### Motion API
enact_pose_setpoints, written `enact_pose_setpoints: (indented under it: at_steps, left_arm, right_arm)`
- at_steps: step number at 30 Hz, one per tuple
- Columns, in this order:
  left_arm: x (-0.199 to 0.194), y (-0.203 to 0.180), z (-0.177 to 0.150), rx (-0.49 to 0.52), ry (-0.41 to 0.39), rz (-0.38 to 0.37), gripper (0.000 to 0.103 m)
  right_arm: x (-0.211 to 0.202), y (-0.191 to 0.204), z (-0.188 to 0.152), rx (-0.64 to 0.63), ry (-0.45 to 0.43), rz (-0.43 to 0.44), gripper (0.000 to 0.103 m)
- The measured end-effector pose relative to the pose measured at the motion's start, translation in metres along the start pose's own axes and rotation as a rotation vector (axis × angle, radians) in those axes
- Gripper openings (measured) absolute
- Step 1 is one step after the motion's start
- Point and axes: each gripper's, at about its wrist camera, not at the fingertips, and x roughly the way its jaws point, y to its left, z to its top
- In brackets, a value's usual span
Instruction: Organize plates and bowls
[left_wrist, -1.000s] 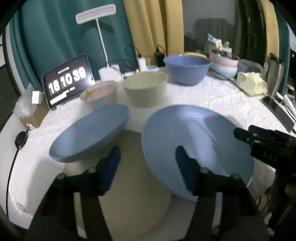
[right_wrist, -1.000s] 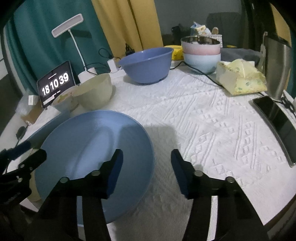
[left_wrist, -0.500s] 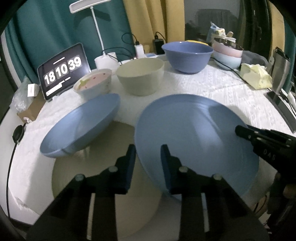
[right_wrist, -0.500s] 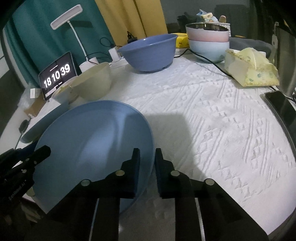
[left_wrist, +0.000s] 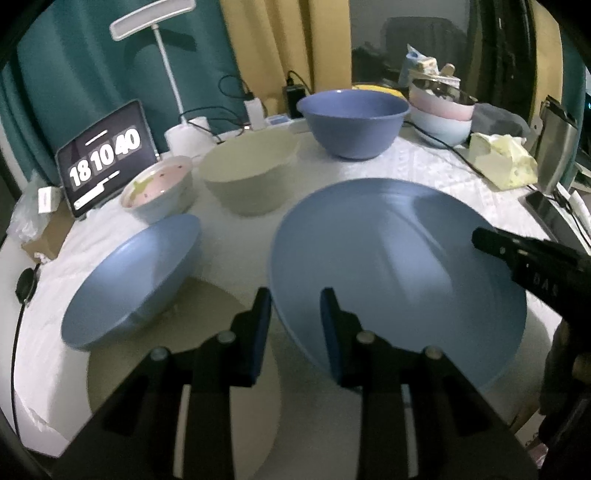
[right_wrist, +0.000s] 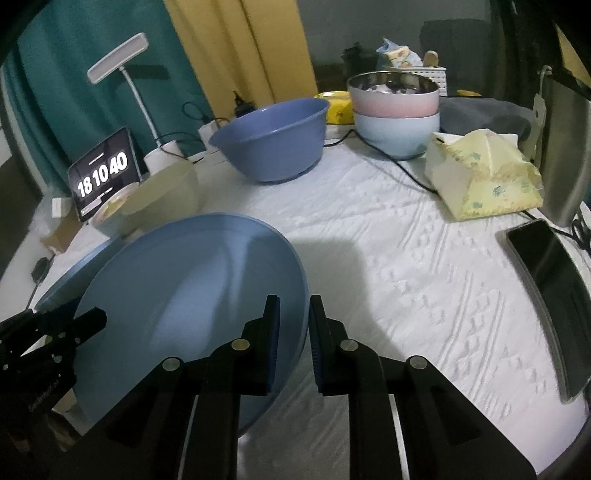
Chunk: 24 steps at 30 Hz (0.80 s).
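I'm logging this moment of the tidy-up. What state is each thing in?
Large blue plate: gripped at both rims.
Left hand-held gripper: shut on plate.
Right hand-held gripper: shut on plate.
Second blue plate: tilted, leaning.
Cream bowl: upright, empty.
Blue bowl: upright.
Pink bowl: stacked in pale blue bowl.

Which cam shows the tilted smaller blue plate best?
Left wrist: the smaller blue plate shows nearly whole, propped on a beige plate. Right wrist catches only an edge sliver behind the big blue plate.

Blue plate between left gripper jaws
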Motion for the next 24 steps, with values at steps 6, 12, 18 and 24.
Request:
enact_pose_setpoints:
  at_steps: [6, 12, 18, 24]
  left_arm:
    - [0.015, -0.015, 0.010, 0.022, 0.025, -0.023, 0.029]
    - [0.030, -0.025, 0.014, 0.040, 0.060, -0.042, 0.029]
    - [0.041, -0.026, 0.012, 0.034, 0.107, -0.066, 0.030]
    - [0.030, -0.017, 0.010, 0.016, 0.080, -0.086, 0.033]
  right_arm:
    - [0.004, -0.014, 0.009, 0.021, -0.005, -0.022, 0.017]
    - [0.010, -0.025, 0.013, 0.036, -0.001, -0.044, 0.017]
    - [0.018, -0.029, 0.012, 0.042, 0.029, -0.066, 0.017]
    - [0.009, -0.025, 0.013, 0.050, 0.000, -0.096, 0.019]
